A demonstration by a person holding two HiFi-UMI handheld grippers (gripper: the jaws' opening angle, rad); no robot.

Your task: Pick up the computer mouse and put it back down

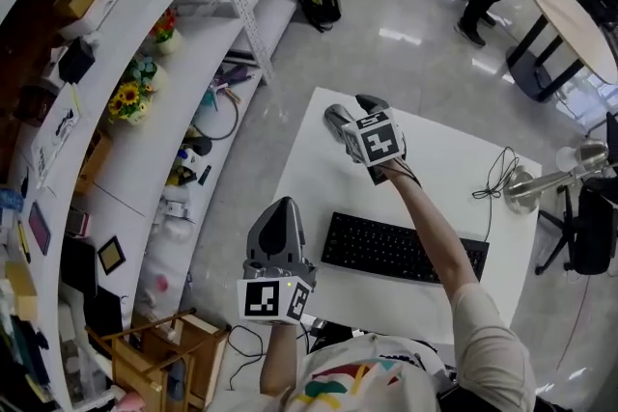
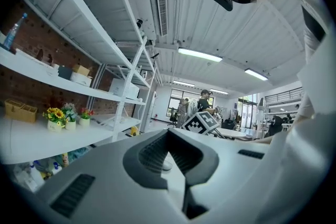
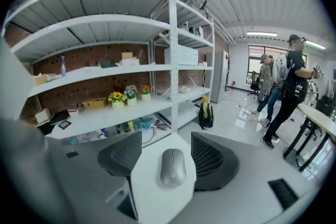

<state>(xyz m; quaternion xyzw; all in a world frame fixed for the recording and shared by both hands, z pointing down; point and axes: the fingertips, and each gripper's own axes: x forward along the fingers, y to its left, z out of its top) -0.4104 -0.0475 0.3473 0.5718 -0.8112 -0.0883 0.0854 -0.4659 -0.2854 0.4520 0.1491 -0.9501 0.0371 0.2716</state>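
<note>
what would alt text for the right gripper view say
A grey mouse lies on a white table between the open jaws of the right gripper, with a gap on each side. Behind stand white shelves with potted flowers, and a person in dark clothes stands at the right.

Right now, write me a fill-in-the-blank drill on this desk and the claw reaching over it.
1. Between the right claw's jaws lies a silver computer ___.
2. Those jaws are ___, one on each side, touching nothing.
3. On the white table, nearer the person, lies a black ___.
Missing words: mouse; open; keyboard.
</note>
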